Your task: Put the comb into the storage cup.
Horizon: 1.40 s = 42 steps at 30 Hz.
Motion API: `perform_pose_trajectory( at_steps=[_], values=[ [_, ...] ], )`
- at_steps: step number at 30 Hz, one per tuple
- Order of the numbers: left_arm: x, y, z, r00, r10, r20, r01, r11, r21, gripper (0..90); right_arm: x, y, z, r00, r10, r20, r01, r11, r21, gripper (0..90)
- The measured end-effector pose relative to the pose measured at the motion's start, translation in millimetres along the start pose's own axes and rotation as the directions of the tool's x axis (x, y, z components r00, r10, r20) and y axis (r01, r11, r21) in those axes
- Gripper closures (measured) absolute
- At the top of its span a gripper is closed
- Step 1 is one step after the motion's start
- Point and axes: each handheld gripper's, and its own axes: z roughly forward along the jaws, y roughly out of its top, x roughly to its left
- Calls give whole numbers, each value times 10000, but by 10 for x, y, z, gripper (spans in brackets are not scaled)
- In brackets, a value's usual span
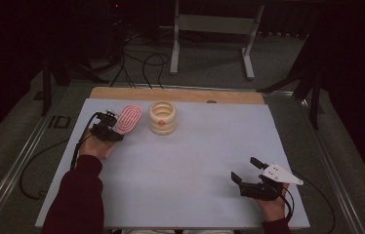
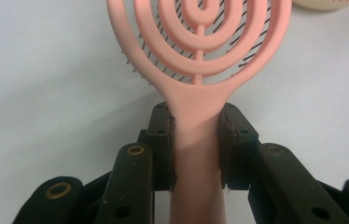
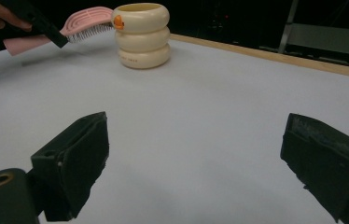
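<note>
Left gripper view shows the left gripper [image 2: 196,149] with jaws clamped on the pink hairbrush [image 2: 200,60] handle, head aimed at the cream cup [image 1: 163,117] just beside it near the desk's far edge, while the right gripper [image 1: 249,174] idles wide open.

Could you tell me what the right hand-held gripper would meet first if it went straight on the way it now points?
Likely nothing soon: the right hand-held gripper, jaws open, faces bare white table; the cream ribbed cup stands left of its line.
</note>
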Motion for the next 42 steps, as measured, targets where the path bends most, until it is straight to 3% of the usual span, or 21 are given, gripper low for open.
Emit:
perform_pose_trajectory(
  at_steps=[10,21,30,33,42],
  values=[
    [-44,-70,-149,9999,143,31,-140,9966,-818,703,4,-1,6,10000,-11,-6,11,10000,42,80],
    [-126,-144,-301,9984,560,113,-532,9836,-1726,703,8,-5,26,10000,-6,-91,7,10000,50,80],
    [-205,-161,-353,9956,908,208,-846,9747,-2068,702,1,-5,49,9999,0,-139,2,9999,126,80],
    [-223,-158,-357,9944,1041,157,-988,9747,-2005,703,-19,6,63,9997,98,-207,-94,9997,212,80],
    [-247,-152,-441,9921,1248,137,-1181,9647,-2352,703,-122,125,83,9969,572,-531,-559,9981,263,79]
  ],
)
